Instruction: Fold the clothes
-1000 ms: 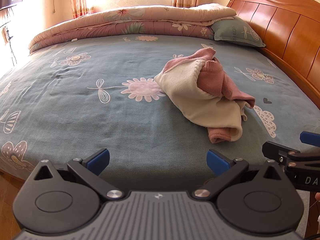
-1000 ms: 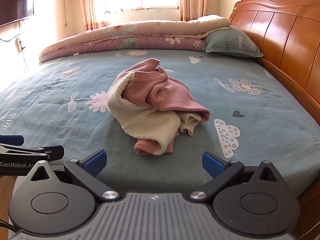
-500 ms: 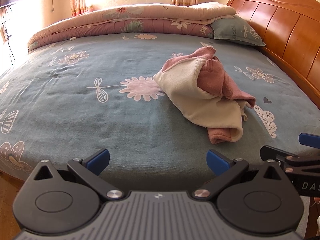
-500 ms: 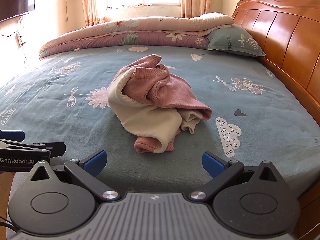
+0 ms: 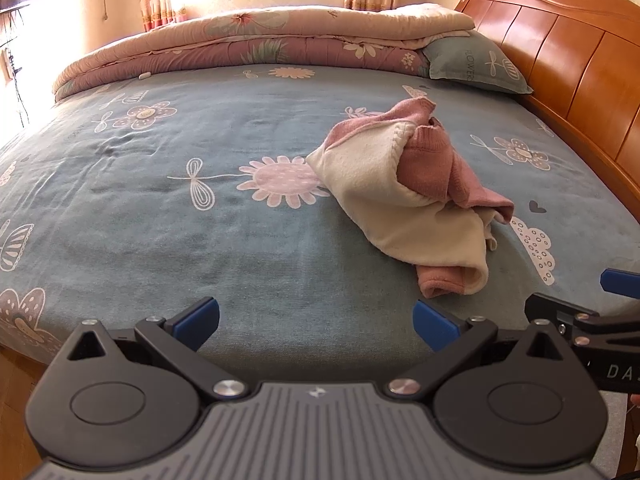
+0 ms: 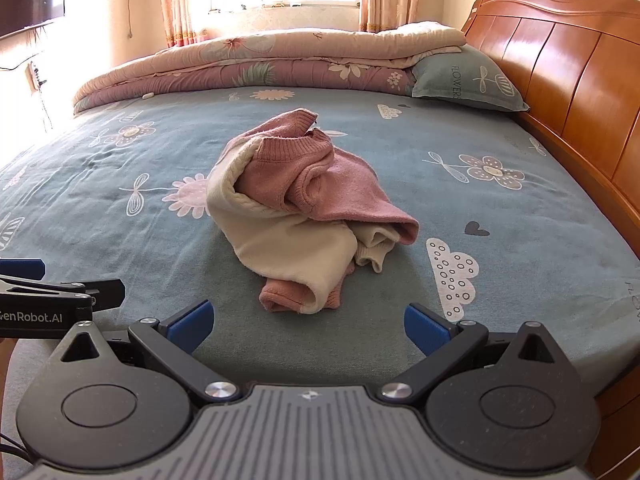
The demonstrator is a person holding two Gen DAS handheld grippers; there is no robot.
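Observation:
A crumpled pink sweater with a cream lining (image 5: 416, 192) (image 6: 304, 208) lies bunched on the blue flowered bedsheet (image 5: 200, 216) (image 6: 520, 216). My left gripper (image 5: 316, 318) hangs open over the bed's near edge, left of and short of the sweater. My right gripper (image 6: 308, 322) is open too, right in front of the sweater's near end and not touching it. Nothing is held between either pair of blue fingertips. Each gripper shows at the edge of the other's view: the right gripper (image 5: 592, 308) and the left gripper (image 6: 52, 292).
A folded floral quilt (image 5: 260, 40) (image 6: 272, 60) lies along the far side of the bed, with a blue-green pillow (image 5: 476, 64) (image 6: 464, 76) next to it. A wooden headboard (image 5: 572, 64) (image 6: 568, 64) runs down the right side. Wooden floor shows at lower left.
Both grippers have tilted down slightly and edged toward the bed; the sweater sits a little lower in both views. The sweater has not moved and both grippers stay open.

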